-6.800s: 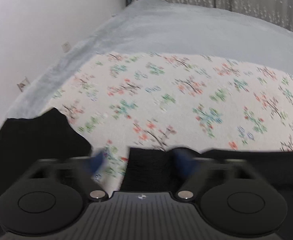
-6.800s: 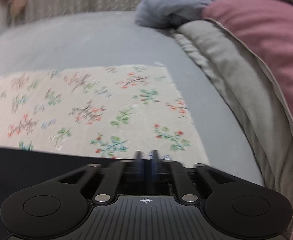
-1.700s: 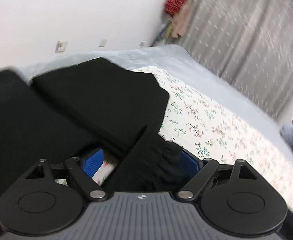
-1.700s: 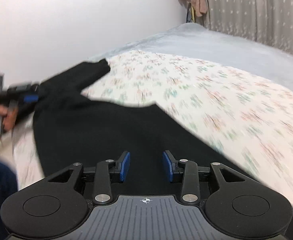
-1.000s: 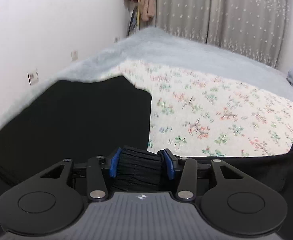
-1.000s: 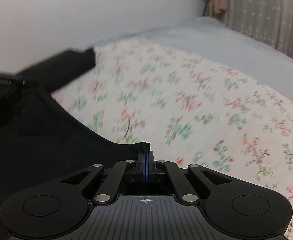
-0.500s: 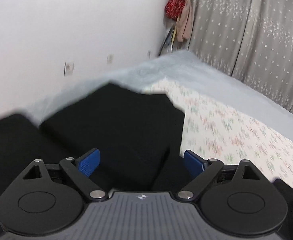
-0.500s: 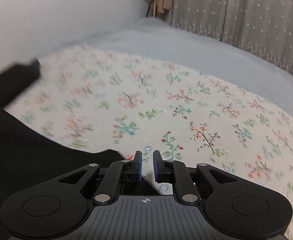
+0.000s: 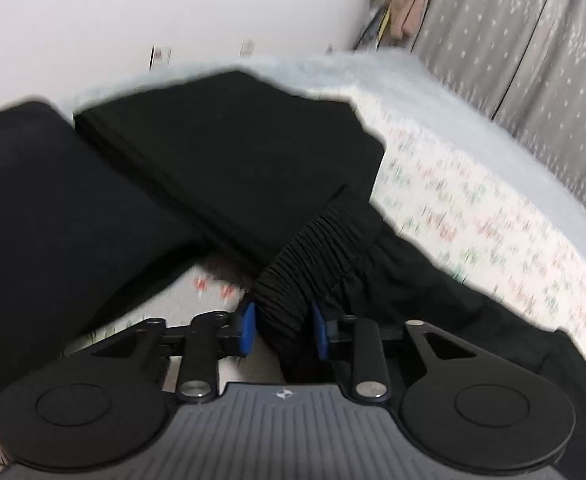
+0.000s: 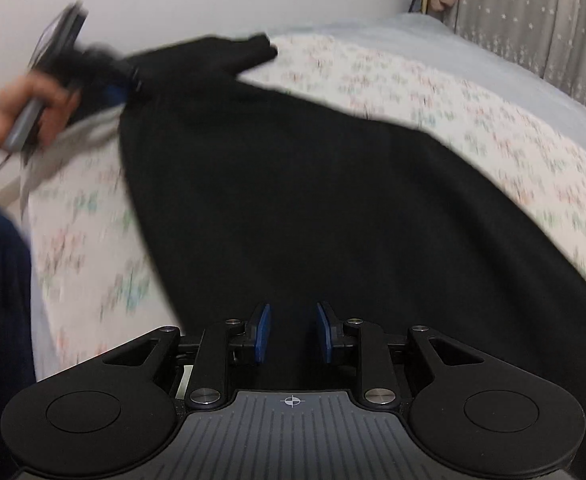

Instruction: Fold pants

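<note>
The pants (image 9: 221, 184) lie black across the flowered sheet (image 9: 473, 216) on the bed (image 9: 433, 92), part folded: in the left wrist view one leg rests flat over the other near the wall, and the gathered waistband (image 9: 317, 248) runs down toward the camera. Half a second ago the left tongs (image 9: 281, 330) stood wide over the cloth with nothing between the pads; now the jaws are closing and the waistband sits between the two blue pads, which look to be touching it on both sides, so a fresh grip on the waist end is being taken. The right tongs (image 10: 293, 332) have done the opposite: a second ago they were pinched shut on a corner of the fabric, and now their jaws are opening, the pads set a little apart above the broad black panel with nothing pressed between them. That view has also swung from the bare sheet to look along the pants toward the left hand (image 10: 17, 116), which appears at the far end holding its tool at the cloth's edge. In my judgement, the right side has let go of its corner and is moving to a new hold while the left secures the waistband, which suggests the next fold is about to be set up rather than finished.
</note>
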The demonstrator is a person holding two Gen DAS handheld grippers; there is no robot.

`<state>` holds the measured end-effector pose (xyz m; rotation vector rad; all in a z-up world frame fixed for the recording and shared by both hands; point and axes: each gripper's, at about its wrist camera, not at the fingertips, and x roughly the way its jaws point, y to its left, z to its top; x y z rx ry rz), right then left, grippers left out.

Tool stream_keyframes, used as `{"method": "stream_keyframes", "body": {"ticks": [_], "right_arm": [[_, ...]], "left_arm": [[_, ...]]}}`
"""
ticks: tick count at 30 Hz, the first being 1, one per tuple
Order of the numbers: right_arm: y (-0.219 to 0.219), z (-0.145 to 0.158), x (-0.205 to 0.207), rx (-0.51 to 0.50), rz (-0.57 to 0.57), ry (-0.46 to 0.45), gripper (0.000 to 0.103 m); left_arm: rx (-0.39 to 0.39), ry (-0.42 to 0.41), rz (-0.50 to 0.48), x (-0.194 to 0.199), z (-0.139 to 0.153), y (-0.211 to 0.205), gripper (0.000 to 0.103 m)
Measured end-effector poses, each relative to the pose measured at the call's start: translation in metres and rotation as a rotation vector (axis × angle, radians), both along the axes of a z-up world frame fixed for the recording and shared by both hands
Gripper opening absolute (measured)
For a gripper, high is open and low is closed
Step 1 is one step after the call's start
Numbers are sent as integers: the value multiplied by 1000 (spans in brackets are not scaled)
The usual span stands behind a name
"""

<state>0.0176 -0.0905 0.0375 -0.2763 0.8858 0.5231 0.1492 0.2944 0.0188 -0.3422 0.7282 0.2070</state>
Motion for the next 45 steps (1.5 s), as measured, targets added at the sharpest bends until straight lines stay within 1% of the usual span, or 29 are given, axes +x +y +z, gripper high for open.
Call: {"method": "stream_keyframes", "body": {"ticks": [2, 3, 5, 6, 9, 10, 12, 13, 15, 17, 18, 21, 23, 25, 26, 28, 29, 30, 32, 33, 35, 36, 37, 38, 40, 41, 42, 44, 45], "right_arm": [[-5, -6, -8, 21, -19, 31, 25], [-6, -7, -15, 28, -23, 35, 25], [-4, -10, -27, 17, -24, 18, 25], [-2, -11, -31, 4, -27, 5, 25], [-2, -4, -36, -5, -58, 0, 25], [-8, 2, -42, 15, -65, -15, 25], [-24, 12, -51, 56, -95, -34, 26], [-34, 16, -53, 68, -127, -41, 26], [-56, 21, -56, 91, -199, -52, 34], [-81, 20, -57, 126, -275, -43, 34], [-93, 18, -57, 154, -310, -31, 35], [-125, 7, -57, 204, -394, 9, 35], [-144, 1, -58, 183, -437, 11, 35], [-165, -2, -60, 170, -476, 9, 34], [-178, -2, -60, 171, -497, 11, 34], [-208, 0, -59, 169, -545, 26, 34], [-227, 0, -57, 161, -568, 37, 34], [-247, 0, -54, 155, -602, 48, 32], [-290, 3, -50, 167, -669, 79, 30], [-313, 5, -49, 179, -706, 100, 29], [-353, 10, -51, 99, -835, 74, 33], [-373, 13, -55, 64, -893, 53, 36], [-393, 15, -60, 70, -944, 33, 36], [-413, 16, -68, 119, -995, 9, 36], [-448, 14, -87, 274, -1076, -48, 36], [-459, 12, -92, 318, -1111, -56, 36], [-464, 14, -91, 319, -1130, -68, 37], [-472, 19, -85, 296, -1137, -134, 38], [-475, 22, -79, 294, -1129, -141, 38]], "left_arm": [[45, -44, -24, 2, 3, -5, 27], [77, -41, -34, 4, -1, -9, 27], [110, 16, -47, 7, -13, -12, 29], [104, 29, -42, 3, -16, -10, 32], [14, 28, -29, -14, -18, 4, 44], [-9, 37, -26, -20, -17, 9, 57], [-32, 41, 7, -29, -12, 15, 69], [-45, 28, 19, -35, -8, 16, 70], [-71, -18, 20, -51, 3, 12, 70], [-40, -75, -22, -59, 18, -6, 70], [2, -102, -69, -64, 28, -22, 70], [136, -135, -270, -61, 45, -84, 70], [218, -90, -429, -54, 44, -132, 74], [276, 8, -543, -40, 27, -169, 76], [310, 74, -572, -30, 14, -181, 77], [369, 234, -588, -9, -16, -193, 76], [374, 285, -580, -1, -27, -190, 78], [343, 299, -573, 3, -31, -182, 85], [280, 317, -545, 4, -29, -165, 85], [284, 324, -531, 3, -29, -159, 85], [333, 332, -519, -4, -27, -156, 84], [358, 330, -501, -8, -23, -155, 80], [373, 310, -473, -9, -15, -155, 78], [368, 269, -448, -11, -3, -155, 78], [305, 189, -445, -11, 19, -168, 78], [270, 151, -455, -10, 31, -179, 78], [252, 122, -474, -10, 39, -193, 79], [252, 84, -540, -6, 47, -234, 80], [252, 73, -576, -4, 46, -256, 81]]}}
